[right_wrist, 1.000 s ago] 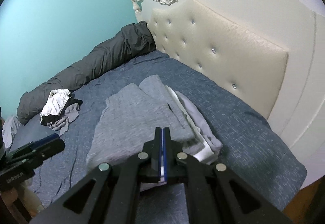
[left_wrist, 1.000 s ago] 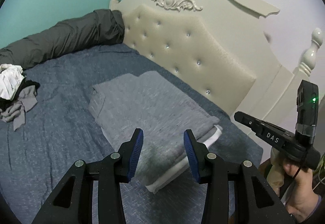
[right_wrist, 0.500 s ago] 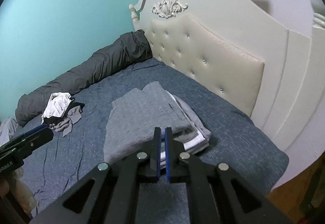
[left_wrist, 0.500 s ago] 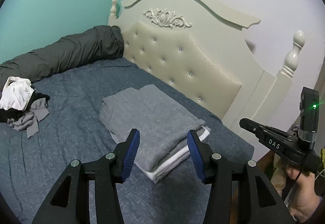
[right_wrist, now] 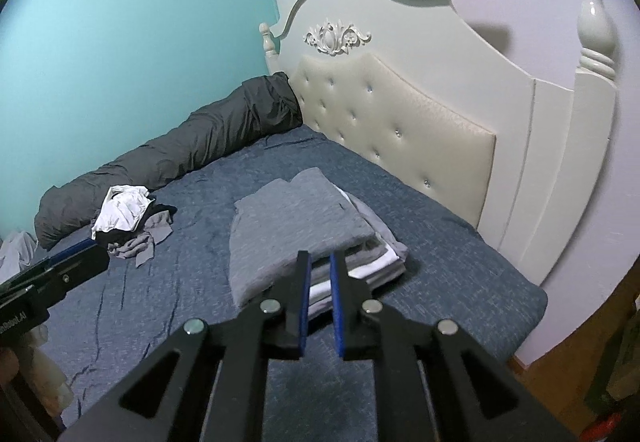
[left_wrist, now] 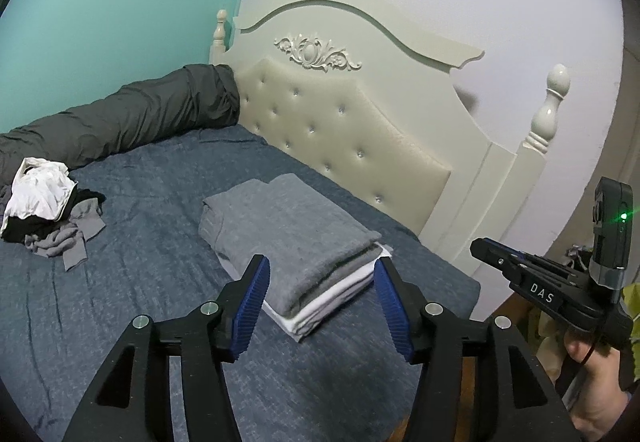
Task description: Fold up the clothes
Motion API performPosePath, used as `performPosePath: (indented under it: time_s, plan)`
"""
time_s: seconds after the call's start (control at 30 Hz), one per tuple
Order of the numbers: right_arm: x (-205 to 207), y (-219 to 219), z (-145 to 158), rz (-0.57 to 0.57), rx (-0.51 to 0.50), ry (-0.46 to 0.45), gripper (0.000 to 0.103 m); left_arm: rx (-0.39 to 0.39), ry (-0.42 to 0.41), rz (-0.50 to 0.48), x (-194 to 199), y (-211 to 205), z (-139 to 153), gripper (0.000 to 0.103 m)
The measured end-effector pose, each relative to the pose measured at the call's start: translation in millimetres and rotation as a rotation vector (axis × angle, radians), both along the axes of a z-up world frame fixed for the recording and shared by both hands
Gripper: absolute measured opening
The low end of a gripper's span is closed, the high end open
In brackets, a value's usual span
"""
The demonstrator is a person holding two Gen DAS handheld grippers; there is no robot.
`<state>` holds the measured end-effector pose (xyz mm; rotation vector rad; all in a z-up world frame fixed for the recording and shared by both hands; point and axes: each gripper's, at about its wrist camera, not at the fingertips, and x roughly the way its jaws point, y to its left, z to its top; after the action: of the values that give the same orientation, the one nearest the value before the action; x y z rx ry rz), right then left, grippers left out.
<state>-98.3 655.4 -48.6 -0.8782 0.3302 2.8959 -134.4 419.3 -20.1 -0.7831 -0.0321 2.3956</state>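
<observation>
A bed (left_wrist: 152, 274) with a dark blue cover fills the corner of a room, turquoise wall on one side and a cream tufted headboard (left_wrist: 344, 137) against a pale wall. Left of the headboard, a dark grey rolled duvet (left_wrist: 120, 117) lies along the turquoise wall, with a heap of unfolded clothes (left_wrist: 44, 209) before it. Near the headboard sits the folded stack (left_wrist: 296, 242), grey on top. The left tool (left_wrist: 320, 298) has just been opening, jaws wide and empty. The right tool (right_wrist: 319, 298) has just parted slightly, nothing between.
</observation>
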Motion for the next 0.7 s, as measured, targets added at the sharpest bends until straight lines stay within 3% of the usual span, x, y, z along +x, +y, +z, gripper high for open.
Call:
performPosePath:
  time_s: [0.3,0.37,0.7]
  plan:
    - [36,-14,14,-0.016,0.028,0.023,0.024,0.003,0.030,-0.008,30,-10,12,0.067]
    - [45,-16,16,-0.022,0.029,0.028,0.032,0.005,0.035,-0.009,36,-13,15,0.068]
    - [86,-32,26,-0.047,0.056,0.046,0.040,0.010,0.053,-0.011,64,-27,20,0.075]
